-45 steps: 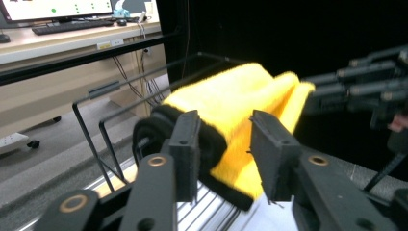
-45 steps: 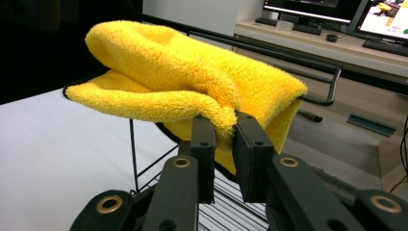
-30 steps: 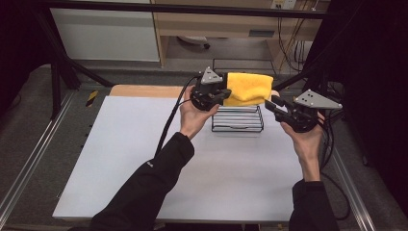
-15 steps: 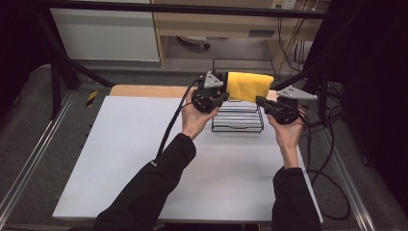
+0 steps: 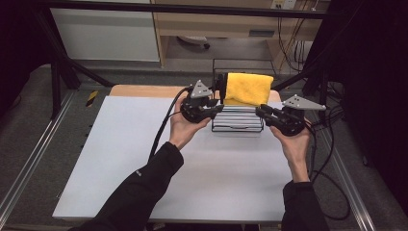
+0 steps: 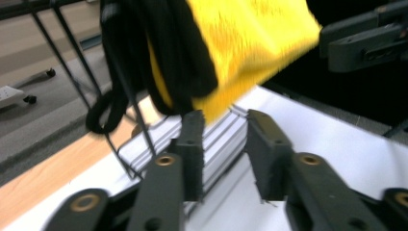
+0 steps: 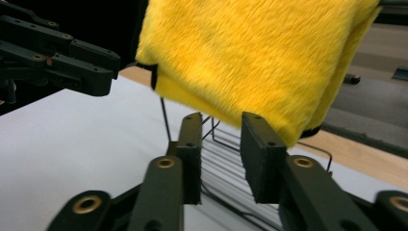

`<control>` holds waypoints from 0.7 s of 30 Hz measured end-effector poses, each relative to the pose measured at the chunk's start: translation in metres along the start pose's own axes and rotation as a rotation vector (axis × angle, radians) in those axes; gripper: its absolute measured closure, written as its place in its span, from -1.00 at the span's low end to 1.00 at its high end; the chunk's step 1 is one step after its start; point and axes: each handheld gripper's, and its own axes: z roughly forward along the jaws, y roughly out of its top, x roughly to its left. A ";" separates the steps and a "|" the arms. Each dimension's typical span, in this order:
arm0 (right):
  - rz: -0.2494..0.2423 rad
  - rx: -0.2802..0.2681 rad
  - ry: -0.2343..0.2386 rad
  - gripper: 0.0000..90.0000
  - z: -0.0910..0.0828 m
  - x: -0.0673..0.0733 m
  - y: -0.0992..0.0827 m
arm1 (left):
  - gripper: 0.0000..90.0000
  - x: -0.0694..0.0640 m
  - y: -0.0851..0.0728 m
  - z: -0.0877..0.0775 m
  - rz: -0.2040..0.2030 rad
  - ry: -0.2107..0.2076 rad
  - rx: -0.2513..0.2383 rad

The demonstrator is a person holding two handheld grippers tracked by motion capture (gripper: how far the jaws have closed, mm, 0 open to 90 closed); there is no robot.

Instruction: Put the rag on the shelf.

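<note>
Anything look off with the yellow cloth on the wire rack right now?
Nothing damaged. The yellow cloth hangs draped over the black wire rack, clear of both tongs, which sit open on either side of it.

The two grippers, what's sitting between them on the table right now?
In the high view, the black wire rack stands between the left gripper and the right gripper, with the yellow towel draped over its top.

White surface [image 5: 144, 159] with wooden strip at far edge. Black wire rack [image 5: 238, 122] stands on it, yellow cloth [image 5: 249, 88] draped over the rack's top rail. Left tongs [image 5: 217, 111] just beside rack's left side, right tongs [image 5: 261, 111] at its right; both have just been opening, nothing held. Cables trail from each.
</note>
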 end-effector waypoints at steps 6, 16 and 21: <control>0.031 0.028 0.024 0.05 -0.004 0.011 -0.017 | 0.01 0.004 -0.034 -0.023 -0.031 -0.006 0.029; 0.039 0.089 0.034 -0.59 0.005 0.024 -0.047 | -0.54 0.021 -0.108 -0.066 -0.086 0.023 0.073; 0.051 0.128 0.065 -0.77 0.014 0.030 -0.064 | -0.77 0.032 -0.145 -0.092 -0.117 0.070 0.103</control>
